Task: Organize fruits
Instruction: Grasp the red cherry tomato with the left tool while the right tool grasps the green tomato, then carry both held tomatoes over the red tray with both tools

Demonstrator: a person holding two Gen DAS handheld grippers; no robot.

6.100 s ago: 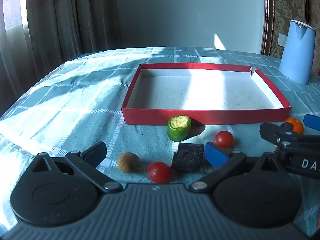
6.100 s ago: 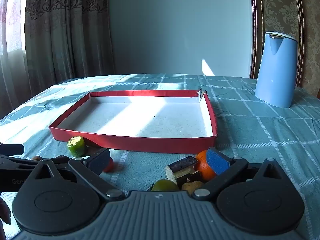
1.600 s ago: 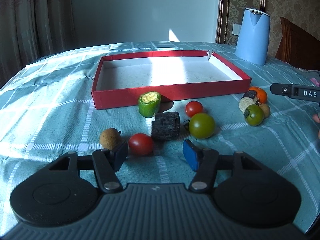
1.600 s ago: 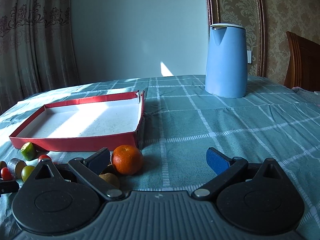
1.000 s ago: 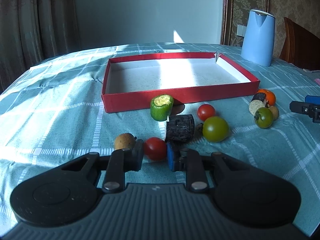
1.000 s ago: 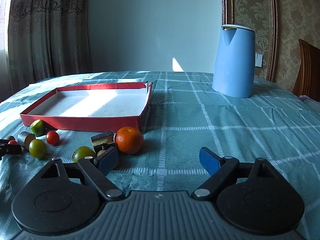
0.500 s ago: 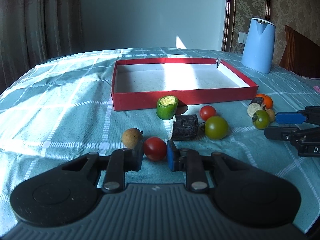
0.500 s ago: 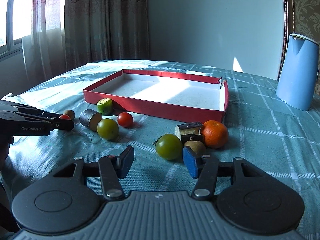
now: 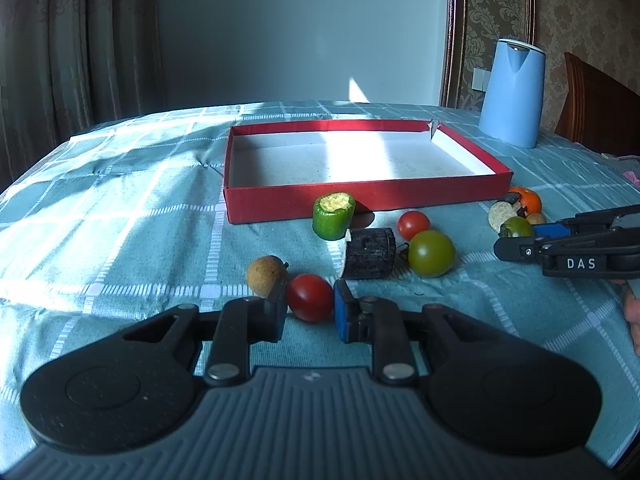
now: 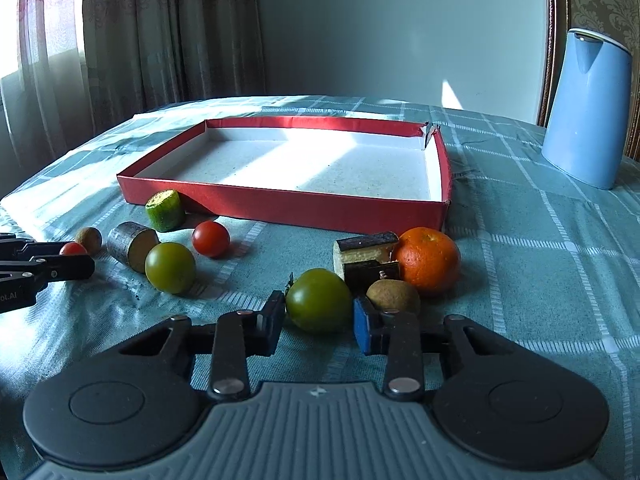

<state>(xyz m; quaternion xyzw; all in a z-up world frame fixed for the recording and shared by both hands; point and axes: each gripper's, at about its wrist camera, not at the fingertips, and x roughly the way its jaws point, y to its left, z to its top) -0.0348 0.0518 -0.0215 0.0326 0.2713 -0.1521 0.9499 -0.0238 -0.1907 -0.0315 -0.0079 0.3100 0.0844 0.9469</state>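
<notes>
My left gripper (image 9: 310, 306) is shut on a red cherry tomato (image 9: 310, 297) low over the cloth. Beside it lie a brown longan (image 9: 266, 273), a dark log piece (image 9: 370, 253), a green tomato (image 9: 431, 253), a second red tomato (image 9: 413, 225) and a green cucumber stub (image 9: 334, 216). My right gripper (image 10: 319, 320) has its jaws close around a green tomato (image 10: 319, 300), touching it or nearly so. An orange (image 10: 427, 260), a brown fruit (image 10: 393, 297) and cut eggplant pieces (image 10: 366, 254) lie just beyond. The empty red tray (image 9: 360, 196) stands behind the fruit.
A blue kettle (image 10: 586, 110) stands at the back right on the teal checked tablecloth (image 9: 120, 220). A wooden chair (image 9: 596, 100) is at the far right. Curtains hang behind the table on the left.
My right gripper has moved forward and narrowed around the green tomato. My left gripper stays shut on the red cherry tomato and has barely moved.
</notes>
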